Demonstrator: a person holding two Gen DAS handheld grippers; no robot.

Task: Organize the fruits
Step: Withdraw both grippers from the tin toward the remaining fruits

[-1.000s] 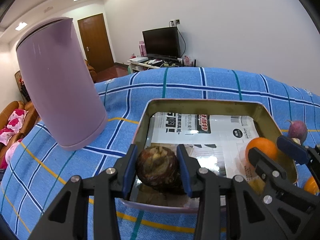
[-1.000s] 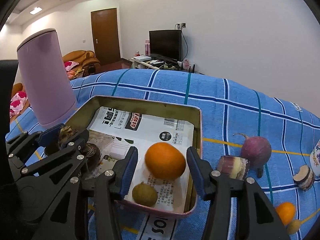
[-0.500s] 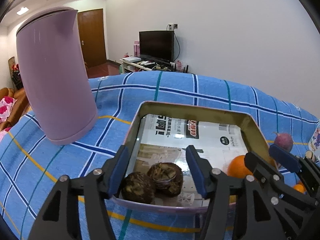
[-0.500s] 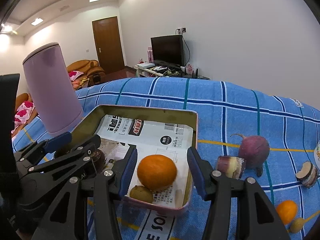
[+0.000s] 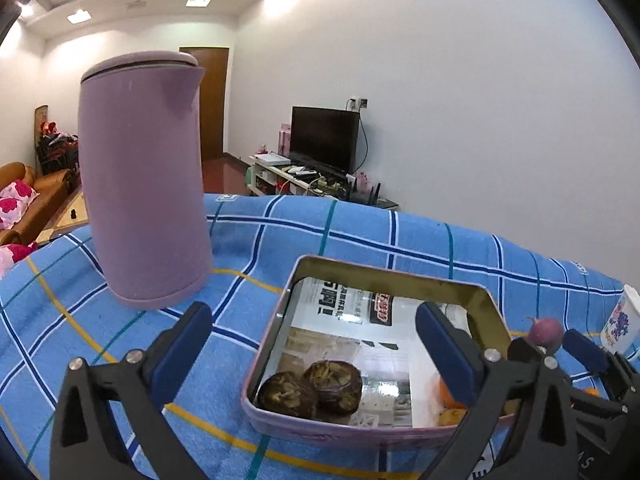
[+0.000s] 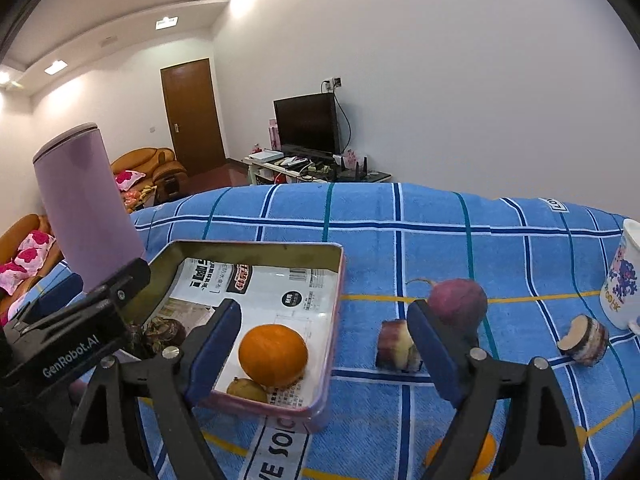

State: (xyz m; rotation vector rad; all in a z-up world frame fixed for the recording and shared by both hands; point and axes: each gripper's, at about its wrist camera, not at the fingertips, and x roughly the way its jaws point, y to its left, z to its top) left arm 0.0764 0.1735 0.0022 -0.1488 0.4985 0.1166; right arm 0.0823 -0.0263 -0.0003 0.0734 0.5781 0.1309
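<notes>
A metal tray [image 5: 384, 276] lined with printed paper lies on the blue checked cloth. Two brown rough fruits [image 5: 310, 388] sit in its near left corner. My left gripper [image 5: 311, 320] hovers in front of them, jaws opening wide, with nothing touching the pads. In the right wrist view an orange [image 6: 273, 354] and a small brownish fruit [image 6: 246, 390] lie in the tray's [image 6: 260, 248] near right corner. My right gripper [image 6: 324, 312] is opening above that corner and holds nothing. A purple radish [image 6: 458, 302] lies on the cloth to the right.
A tall purple kettle [image 5: 144, 180] stands left of the tray. Two cut root pieces [image 6: 394, 344] [image 6: 586, 338], a patterned mug [image 6: 624, 280] and a second orange [image 6: 484, 452] behind my right finger lie on the cloth right of the tray. The left gripper's body [image 6: 80, 320] is close beside the right one.
The left gripper let go of the brown fruit, which now rests in the tray beside the other. Both grippers opened wide and drew back and up; the orange stays in the tray.
</notes>
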